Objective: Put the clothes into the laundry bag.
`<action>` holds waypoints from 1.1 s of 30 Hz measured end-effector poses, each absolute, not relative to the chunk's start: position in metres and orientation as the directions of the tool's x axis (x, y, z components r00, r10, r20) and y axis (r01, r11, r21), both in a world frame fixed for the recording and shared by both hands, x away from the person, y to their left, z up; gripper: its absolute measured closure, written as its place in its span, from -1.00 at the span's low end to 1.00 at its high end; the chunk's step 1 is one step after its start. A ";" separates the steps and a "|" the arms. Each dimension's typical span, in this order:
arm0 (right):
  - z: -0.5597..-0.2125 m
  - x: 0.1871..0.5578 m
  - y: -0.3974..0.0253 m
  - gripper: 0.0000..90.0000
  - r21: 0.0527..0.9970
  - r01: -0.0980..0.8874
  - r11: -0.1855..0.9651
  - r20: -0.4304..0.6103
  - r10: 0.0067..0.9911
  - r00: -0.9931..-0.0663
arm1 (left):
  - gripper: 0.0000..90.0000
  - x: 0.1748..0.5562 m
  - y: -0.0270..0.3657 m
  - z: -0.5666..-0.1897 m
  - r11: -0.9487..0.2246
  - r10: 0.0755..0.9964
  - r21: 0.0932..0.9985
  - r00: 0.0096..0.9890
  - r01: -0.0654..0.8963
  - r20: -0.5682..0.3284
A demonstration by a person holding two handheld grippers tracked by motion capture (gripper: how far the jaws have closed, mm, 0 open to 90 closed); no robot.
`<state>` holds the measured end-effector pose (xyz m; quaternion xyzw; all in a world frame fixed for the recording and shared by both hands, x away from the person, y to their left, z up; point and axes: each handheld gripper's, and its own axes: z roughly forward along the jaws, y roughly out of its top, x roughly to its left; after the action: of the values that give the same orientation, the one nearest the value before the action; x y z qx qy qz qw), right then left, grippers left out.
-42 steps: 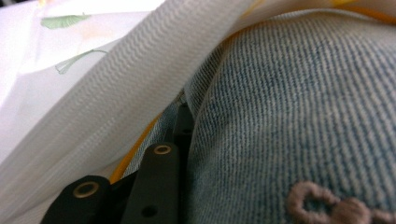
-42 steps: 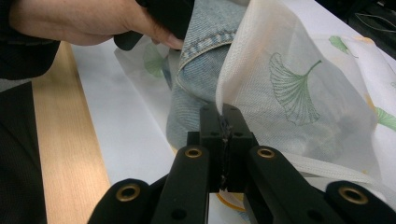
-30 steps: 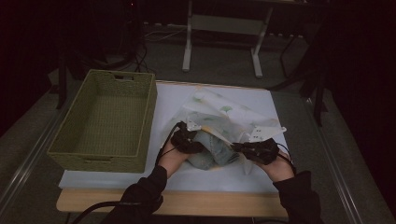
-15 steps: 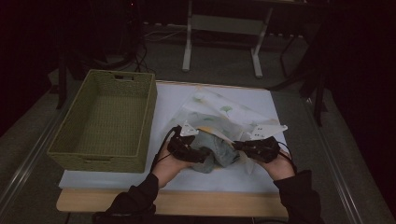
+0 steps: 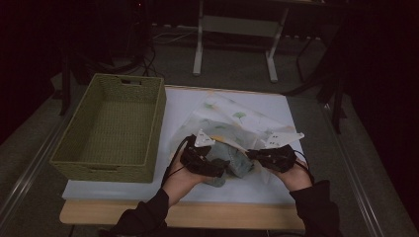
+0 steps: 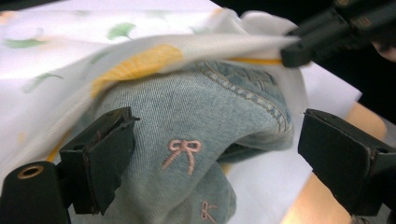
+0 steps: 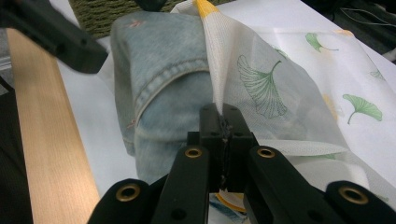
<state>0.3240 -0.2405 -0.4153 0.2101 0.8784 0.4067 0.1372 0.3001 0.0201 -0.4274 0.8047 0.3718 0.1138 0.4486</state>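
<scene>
A light blue denim garment [image 5: 236,160] with pink bow stitching [image 6: 184,151] lies bunched at the table's near middle. A white cloth printed with green ginkgo leaves [image 5: 232,118] drapes over its far side. My left gripper [image 5: 221,169] is open, and its jaws straddle the denim [image 6: 219,158] without closing on it. My right gripper [image 5: 253,154] is shut on an edge of the white cloth [image 7: 219,119] and holds that edge up off the denim [image 7: 159,79]. The right gripper [image 6: 327,37] also appears in the left gripper view, pinching the cloth.
A woven green basket [image 5: 113,126], with nothing in it, stands at the left on the white table cover [image 5: 123,190]. The wooden table edge [image 5: 197,215] runs along the near side. A metal stand [image 5: 232,29] is on the floor beyond the table.
My left gripper has slid a little toward the near edge, along the denim. The right gripper has stayed about where it was, still holding the cloth.
</scene>
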 end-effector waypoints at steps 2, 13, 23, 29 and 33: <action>-0.415 0.324 -0.240 0.98 0.772 0.257 0.581 -0.069 0.479 -0.875 | -0.75 0.301 0.017 -0.429 -0.319 0.725 0.811 0.678 0.491 -0.126; -0.412 0.322 -0.235 0.98 0.774 0.249 0.582 -0.067 0.467 -0.881 | -0.78 0.333 0.001 -0.476 -0.404 0.799 0.725 0.601 0.558 -0.019; -0.410 0.320 -0.237 0.98 0.778 0.246 0.578 -0.068 0.467 -0.882 | -0.75 0.349 -0.002 -0.504 -0.480 0.804 0.601 0.594 0.639 0.009; -0.408 0.320 -0.235 0.98 0.781 0.241 0.576 -0.068 0.461 -0.885 | 0.31 0.345 0.002 -0.510 -0.564 0.764 0.594 0.636 0.574 0.111; -0.408 0.319 -0.234 0.98 0.778 0.238 0.582 -0.073 0.459 -0.886 | 0.54 0.337 0.007 -0.502 -0.564 0.733 0.656 0.670 0.502 0.117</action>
<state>0.3194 -0.2342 -0.4082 0.1981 0.8793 0.4119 0.1342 0.3370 0.0075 -0.5018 0.8630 0.3577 0.1923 0.3005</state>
